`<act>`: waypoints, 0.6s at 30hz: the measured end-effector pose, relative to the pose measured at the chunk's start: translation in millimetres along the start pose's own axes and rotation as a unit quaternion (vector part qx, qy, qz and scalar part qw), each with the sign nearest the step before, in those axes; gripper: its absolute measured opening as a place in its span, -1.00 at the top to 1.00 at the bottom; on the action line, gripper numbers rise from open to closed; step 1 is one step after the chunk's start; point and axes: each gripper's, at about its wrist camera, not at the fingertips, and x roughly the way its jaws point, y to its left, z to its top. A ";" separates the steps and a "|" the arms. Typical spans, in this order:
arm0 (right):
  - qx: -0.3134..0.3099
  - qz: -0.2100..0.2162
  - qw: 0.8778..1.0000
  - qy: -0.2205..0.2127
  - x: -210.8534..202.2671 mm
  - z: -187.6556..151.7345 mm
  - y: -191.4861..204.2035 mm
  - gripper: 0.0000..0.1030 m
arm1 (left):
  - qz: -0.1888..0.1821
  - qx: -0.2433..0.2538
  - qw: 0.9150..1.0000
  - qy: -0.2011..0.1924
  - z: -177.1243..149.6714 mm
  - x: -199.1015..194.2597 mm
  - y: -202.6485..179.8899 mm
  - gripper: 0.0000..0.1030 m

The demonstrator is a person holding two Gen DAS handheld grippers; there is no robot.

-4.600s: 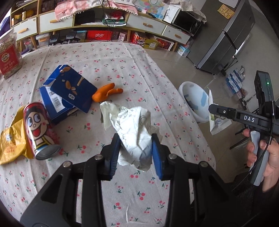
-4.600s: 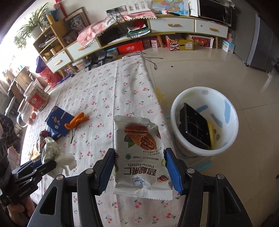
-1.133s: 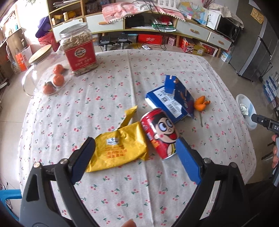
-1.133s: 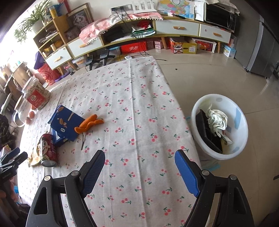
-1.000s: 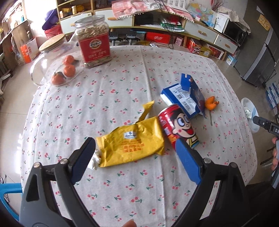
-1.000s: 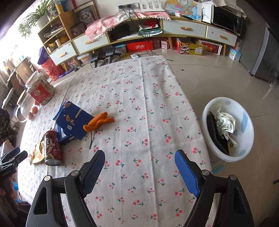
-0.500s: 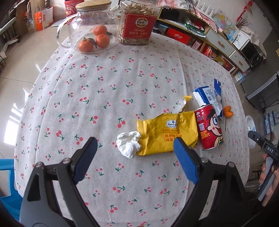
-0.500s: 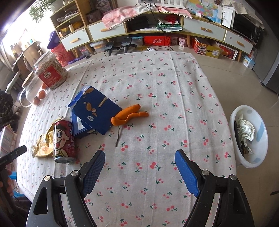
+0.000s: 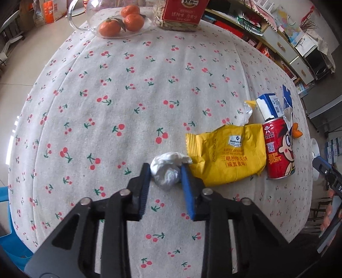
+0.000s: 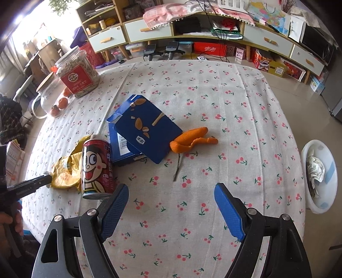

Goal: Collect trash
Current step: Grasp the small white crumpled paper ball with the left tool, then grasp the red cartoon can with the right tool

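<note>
My left gripper (image 9: 164, 173) is shut on a crumpled white tissue (image 9: 167, 171) lying on the cherry-print tablecloth (image 9: 119, 89). Right of it lie a yellow snack wrapper (image 9: 226, 156), a red cartoon drink can (image 9: 279, 149) and a blue carton (image 9: 271, 104). My right gripper (image 10: 171, 192) is open and empty above the cloth. Ahead of it are the can (image 10: 96, 162), the blue carton (image 10: 145, 130), an orange peel (image 10: 190, 140), a thin twig (image 10: 178, 167) and the wrapper (image 10: 64, 171). A white trash bin (image 10: 319, 177) with trash in it stands on the floor at right.
A glass jug with mandarins (image 9: 119, 23) and a red-labelled jar (image 9: 183, 12) stand at the table's far side. The jar (image 10: 78, 73) also shows in the right wrist view. Shelves and drawers (image 10: 192, 27) line the wall beyond the table.
My left gripper moved down onto the white tissue and closed on it. My right gripper moved back over the table, away from the bin, and stayed open.
</note>
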 end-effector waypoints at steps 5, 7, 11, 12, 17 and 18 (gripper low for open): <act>-0.008 0.021 1.000 0.003 4.3 2.9 16.4 -0.63 | 0.003 0.007 1.000 -0.016 -5.3 -10.3 -3.2 0.68; -0.010 0.034 0.999 0.003 5.0 4.1 24.2 -0.63 | 0.003 0.009 0.999 -0.030 -7.0 -20.2 -4.3 0.68; -0.020 0.060 0.998 0.006 9.0 6.0 41.8 -0.63 | 0.002 0.014 0.998 -0.054 -10.8 -35.8 -4.4 0.71; -0.024 0.062 0.998 0.007 10.7 5.9 46.6 -0.63 | 0.002 0.014 0.998 -0.057 -11.7 -38.1 -4.3 0.71; -0.047 0.073 0.996 0.017 24.1 5.6 69.3 -0.63 | -0.004 0.017 0.998 -0.065 -16.0 -45.9 -0.6 0.72; -0.049 0.076 0.996 0.019 27.4 5.9 73.6 -0.63 | -0.005 0.017 0.998 -0.066 -15.8 -44.7 -0.5 0.72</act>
